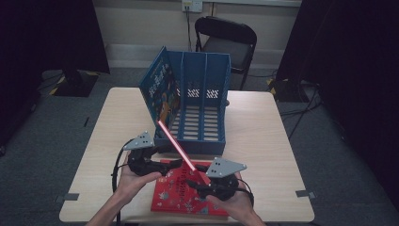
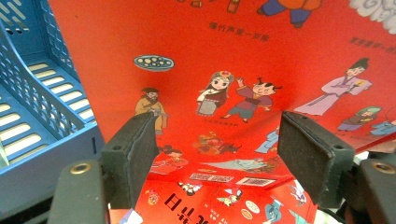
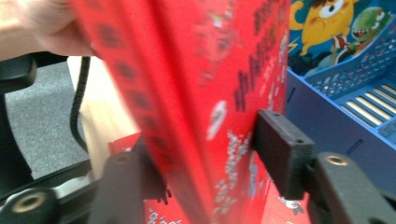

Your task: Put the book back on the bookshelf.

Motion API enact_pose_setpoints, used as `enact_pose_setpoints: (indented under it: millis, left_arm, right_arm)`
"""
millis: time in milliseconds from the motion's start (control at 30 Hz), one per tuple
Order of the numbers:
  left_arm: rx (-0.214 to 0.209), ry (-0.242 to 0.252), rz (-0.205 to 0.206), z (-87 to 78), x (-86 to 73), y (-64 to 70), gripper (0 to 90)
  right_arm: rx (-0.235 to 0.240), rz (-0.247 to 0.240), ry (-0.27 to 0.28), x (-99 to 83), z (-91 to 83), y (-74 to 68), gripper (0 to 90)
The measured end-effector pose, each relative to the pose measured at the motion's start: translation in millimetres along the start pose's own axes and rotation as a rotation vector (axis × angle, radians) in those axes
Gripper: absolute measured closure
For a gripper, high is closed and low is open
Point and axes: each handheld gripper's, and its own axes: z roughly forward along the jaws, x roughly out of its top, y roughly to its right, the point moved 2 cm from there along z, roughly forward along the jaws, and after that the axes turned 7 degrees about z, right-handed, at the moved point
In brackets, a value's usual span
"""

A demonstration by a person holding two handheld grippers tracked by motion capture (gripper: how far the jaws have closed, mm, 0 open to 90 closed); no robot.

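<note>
A thin red picture book [image 1: 181, 150] stands tilted on edge above the table, its upper end leaning toward the blue file rack [image 1: 197, 146]. My right gripper [image 1: 200, 178] is shut on its lower end; in the right gripper view [image 3: 210, 154] the blurred red book [image 3: 187, 93] passes between the jaws. My left gripper [image 1: 175, 163] is open just left of it. In the left gripper view [image 2: 219, 158] its jaws stand wide apart before the raised book's cover [image 2: 233, 56]. A second red book [image 1: 176, 195] lies flat underneath [image 2: 210, 205].
The blue rack [image 2: 42, 107] has three slotted compartments, and a blue monster picture book [image 1: 157, 89] leans in the left one [image 3: 327, 23]. A black chair [image 1: 226, 37] stands beyond the table's far edge. A hand [image 3: 42, 28] is close on the left of the right gripper view.
</note>
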Motion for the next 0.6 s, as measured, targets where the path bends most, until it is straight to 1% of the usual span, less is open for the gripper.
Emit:
enact_pose_setpoints:
  millis: [67, 100, 167, 233, 267, 333, 400, 433, 500, 533, 600]
  left_arm:
    - [0.009, 0.001, -0.003, 0.0, -0.1, -1.0, 28.8]
    - [0.013, -0.008, -0.006, -0.5, -0.2, -2.1, 28.6]
    - [0.025, -0.007, -0.017, -2.2, -0.7, -4.3, 28.7]
    - [0.033, -0.005, -0.025, -3.8, -1.5, -6.8, 28.7]
    - [0.042, -0.001, -0.028, -4.6, -2.0, -8.0, 28.7]
    - [0.051, 0.000, -0.038, -5.2, -3.0, -10.4, 28.6]
    - [0.065, -0.006, -0.029, -4.8, -3.5, -11.4, 28.2]
    - [0.073, -0.002, -0.028, -3.7, -3.6, -11.4, 27.8]
    - [0.076, -0.006, -0.026, -2.6, -3.4, -11.4, 27.1]
    - [0.078, -0.008, -0.021, -2.3, -3.4, -11.5, 27.0]
    - [0.096, -0.004, -0.016, -1.5, -3.2, -11.9, 26.6]
  right_arm:
    - [-0.006, 0.008, 0.007, -0.5, -0.5, 2.1, 55.3]
    - [-0.019, 0.007, 0.009, -0.9, -1.2, 2.4, 57.4]
    - [-0.051, 0.012, 0.008, -1.5, -3.1, 3.6, 61.5]
    - [-0.068, 0.016, 0.009, -2.8, -6.3, 5.9, 65.1]
    - [-0.083, 0.021, 0.019, -3.6, -8.3, 8.1, 67.3]
    - [-0.108, 0.048, 0.034, -5.3, -13.0, 14.8, 70.8]
    - [-0.131, 0.055, 0.048, -6.7, -16.8, 20.7, 74.0]
    - [-0.137, 0.065, 0.050, -7.4, -18.8, 24.1, 74.6]
    - [-0.127, 0.080, 0.063, -8.6, -22.4, 29.9, 75.6]
    - [-0.123, 0.087, 0.066, -9.0, -24.2, 32.0, 76.2]
    - [-0.118, 0.092, 0.073, -9.6, -26.8, 34.2, 77.3]
